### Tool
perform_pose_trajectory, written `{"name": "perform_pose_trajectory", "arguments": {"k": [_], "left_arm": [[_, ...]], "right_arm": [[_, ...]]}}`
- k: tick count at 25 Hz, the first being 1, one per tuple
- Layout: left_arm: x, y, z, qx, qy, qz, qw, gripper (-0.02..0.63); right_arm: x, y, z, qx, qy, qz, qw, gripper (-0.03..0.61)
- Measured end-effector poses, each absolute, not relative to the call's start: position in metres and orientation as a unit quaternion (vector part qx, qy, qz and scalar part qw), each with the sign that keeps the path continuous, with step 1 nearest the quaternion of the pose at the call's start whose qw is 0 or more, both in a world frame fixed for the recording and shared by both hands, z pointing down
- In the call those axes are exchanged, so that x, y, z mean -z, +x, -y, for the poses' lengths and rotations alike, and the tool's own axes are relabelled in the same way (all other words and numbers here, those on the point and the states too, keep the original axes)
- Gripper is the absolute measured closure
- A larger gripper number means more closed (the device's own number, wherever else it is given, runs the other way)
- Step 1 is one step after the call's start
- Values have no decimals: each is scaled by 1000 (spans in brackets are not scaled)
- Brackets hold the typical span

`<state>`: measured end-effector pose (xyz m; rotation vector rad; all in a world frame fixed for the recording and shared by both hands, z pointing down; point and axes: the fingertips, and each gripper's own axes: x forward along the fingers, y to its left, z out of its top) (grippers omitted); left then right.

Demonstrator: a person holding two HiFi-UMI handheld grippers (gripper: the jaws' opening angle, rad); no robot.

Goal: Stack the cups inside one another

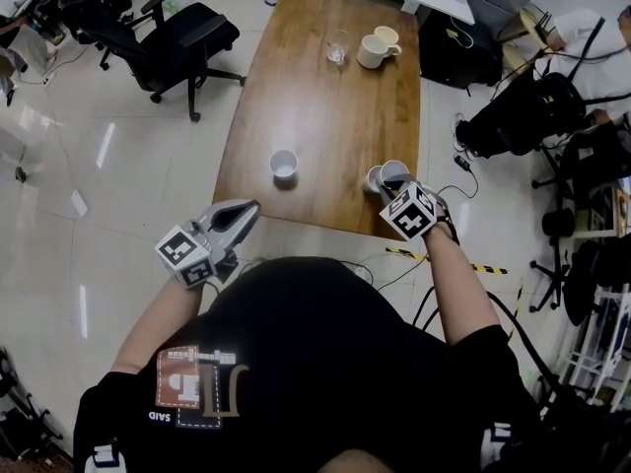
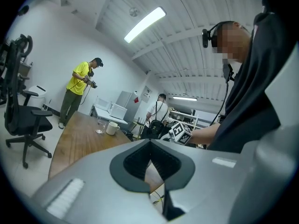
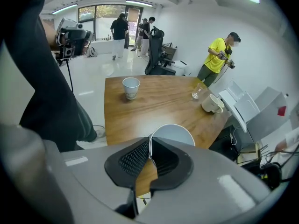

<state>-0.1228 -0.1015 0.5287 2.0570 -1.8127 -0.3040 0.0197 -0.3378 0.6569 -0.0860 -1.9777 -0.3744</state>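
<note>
A white paper cup [image 1: 284, 165] stands upright on the wooden table [image 1: 315, 106], near its front edge; in the right gripper view this cup [image 3: 131, 87] is at the far left of the table. My right gripper [image 1: 387, 187] is over the table's near right part, shut on the rim of a second white cup [image 1: 393, 174]. In the right gripper view the pads [image 3: 140, 157] pinch that cup's wall [image 3: 172, 132], one inside and one outside. My left gripper [image 1: 250, 208] hangs just off the table's near edge, shut and holding nothing [image 2: 150, 146].
A cream mug [image 1: 375, 49] and a clear glass [image 1: 337, 47] stand at the table's far end. A black office chair [image 1: 173, 42] is left of the table. Bags and cables [image 1: 513, 116] lie to the right. Several people stand in the room beyond.
</note>
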Motion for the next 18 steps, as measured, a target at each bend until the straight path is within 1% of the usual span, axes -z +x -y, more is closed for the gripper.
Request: {"name": "perform_pose_trajectory", "arguments": {"k": [7,11,14,18], "left_arm": [[-533,-121,96,107,726,650,199,612],[-535,-121,96,109,726,649,197,612],[-536,-123,94,113,724,651,195,612],[-536,-127,90,117,720,656,194,612]], "right_arm": [[-683,8,335,151,-49,824,543,543],[-688,10,337,145,-44,826,544,513],[-672,8,340,144,-33,838,525,505],[-636,-12,333,148,-34,864,480,505]]}}
